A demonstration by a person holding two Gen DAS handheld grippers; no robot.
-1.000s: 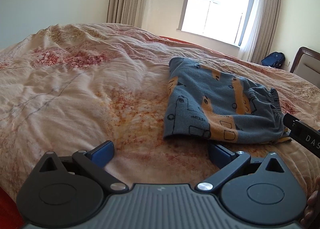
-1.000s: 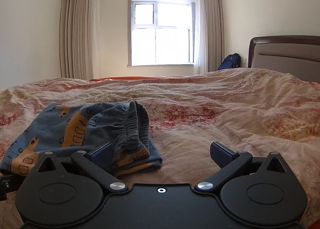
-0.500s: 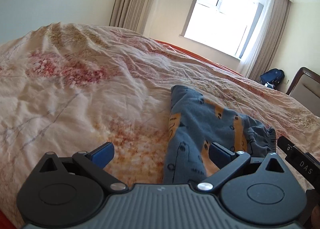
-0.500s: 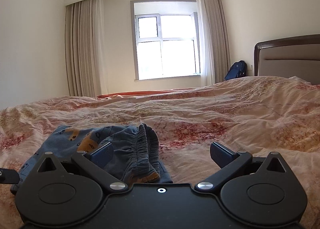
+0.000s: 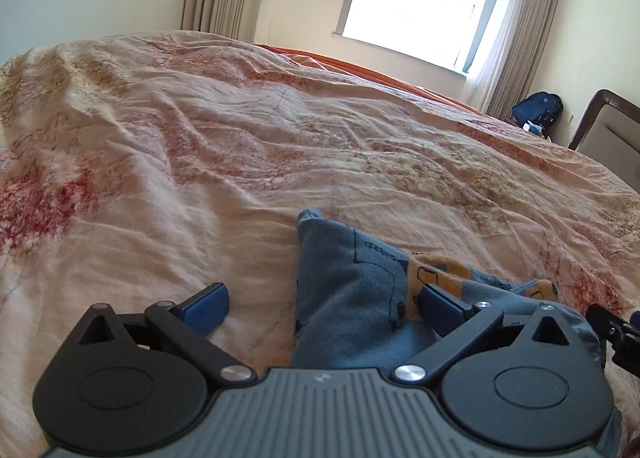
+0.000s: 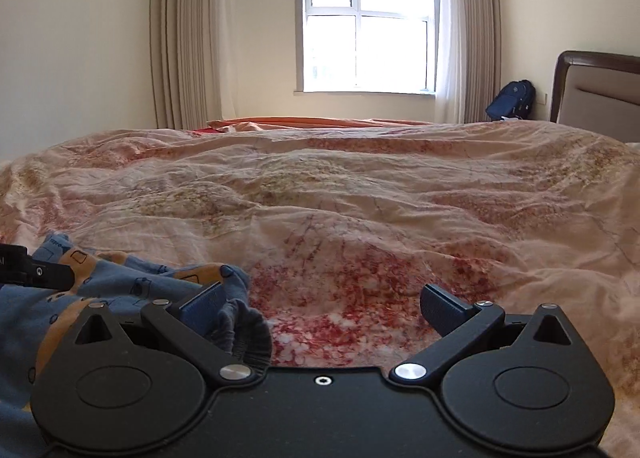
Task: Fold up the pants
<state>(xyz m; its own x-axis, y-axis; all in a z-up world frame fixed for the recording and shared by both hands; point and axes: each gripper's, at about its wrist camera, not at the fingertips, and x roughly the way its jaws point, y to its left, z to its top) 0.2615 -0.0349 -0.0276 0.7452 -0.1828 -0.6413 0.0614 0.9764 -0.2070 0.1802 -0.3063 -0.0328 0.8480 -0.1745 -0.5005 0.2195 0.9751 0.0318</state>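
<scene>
Pants (image 5: 352, 318) lie folded into a compact bundle on the quilt (image 5: 200, 178), near the bed's front edge. Left gripper (image 5: 324, 304) fingers spread wide, straddling the bundle's left edge, holding nothing. Right gripper (image 6: 322, 304) likewise open, with the elastic waistband (image 6: 240, 326) just inside its left finger. Judgement: both are positioned at opposite ends to pinch for a further fold.

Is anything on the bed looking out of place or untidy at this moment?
Nothing is damaged or spilled. The blue patterned pants lie folded on the wrinkled floral duvet, and their gathered waistband bunches up unevenly.
</scene>
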